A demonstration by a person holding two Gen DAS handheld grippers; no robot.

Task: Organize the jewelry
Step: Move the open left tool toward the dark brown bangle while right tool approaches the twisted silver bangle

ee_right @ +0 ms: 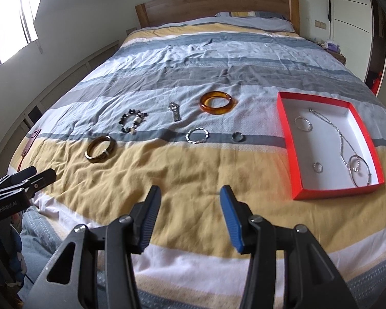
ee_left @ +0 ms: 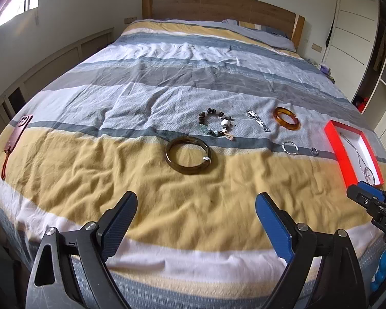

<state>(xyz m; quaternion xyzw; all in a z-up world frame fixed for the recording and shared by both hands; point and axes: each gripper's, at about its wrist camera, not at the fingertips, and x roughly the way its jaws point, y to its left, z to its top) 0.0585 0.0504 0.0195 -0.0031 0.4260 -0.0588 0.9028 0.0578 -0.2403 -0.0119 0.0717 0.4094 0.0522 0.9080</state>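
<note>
Jewelry lies on the striped bedspread: a dark brown bangle [ee_left: 187, 155] [ee_right: 100, 148], a beaded bracelet [ee_left: 217, 126] [ee_right: 132, 122], a silver watch [ee_left: 258, 120] [ee_right: 174, 111], an amber bangle [ee_left: 286, 118] [ee_right: 218, 102], a silver twisted bracelet [ee_left: 290, 147] [ee_right: 197, 136] and a small ring [ee_left: 314, 151] [ee_right: 238, 137]. A red box [ee_left: 341, 152] [ee_right: 293, 144] at the right holds a silver necklace [ee_right: 343, 136], rings and thin bracelets. My left gripper [ee_left: 196, 206] is open and empty above the yellow stripe. My right gripper [ee_right: 190, 198] is open and empty, left of the box.
A phone in a reddish case with a strap [ee_left: 15, 139] lies at the bed's left edge. A wooden headboard [ee_left: 218, 7] and pillows are at the far end. Wardrobe shelves [ee_left: 380, 82] stand to the right.
</note>
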